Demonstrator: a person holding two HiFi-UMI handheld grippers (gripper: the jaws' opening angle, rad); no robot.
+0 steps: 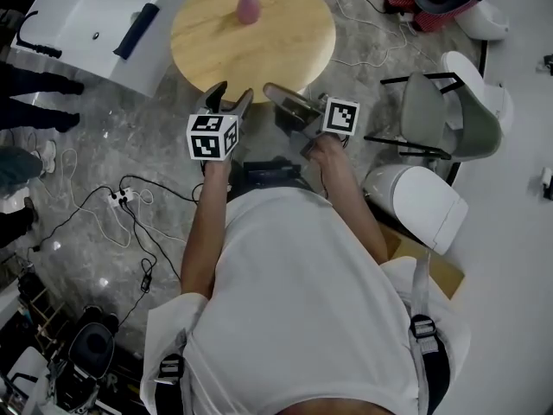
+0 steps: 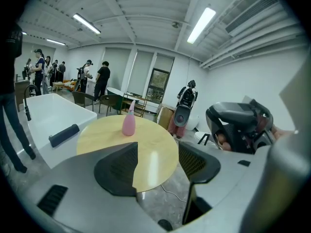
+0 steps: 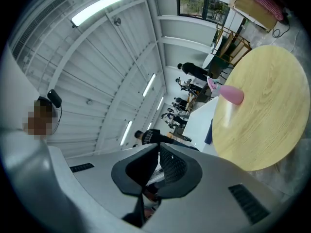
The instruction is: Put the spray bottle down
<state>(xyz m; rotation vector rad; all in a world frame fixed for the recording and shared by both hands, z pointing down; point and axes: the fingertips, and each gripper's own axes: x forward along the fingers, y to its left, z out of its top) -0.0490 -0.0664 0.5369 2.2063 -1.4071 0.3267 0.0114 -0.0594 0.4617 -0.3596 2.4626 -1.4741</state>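
Note:
A pink spray bottle (image 1: 249, 5) stands upright on the round wooden table (image 1: 285, 41), apart from both grippers. It shows again in the left gripper view as the bottle (image 2: 129, 123) and in the right gripper view as the bottle (image 3: 227, 93), lying sideways in the picture because that camera is rolled. My left gripper (image 1: 226, 100) hangs just short of the table's near edge, open, with nothing between its jaws (image 2: 158, 152). My right gripper (image 1: 276, 95) is beside it, jaws closed together on nothing (image 3: 158, 153).
A white counter (image 1: 86, 15) with a dark bar on it stands left of the table. A grey chair (image 1: 449, 111) and white bins are at the right. Cables (image 1: 121, 201) trail over the marble floor. Several people stand at the far side of the room.

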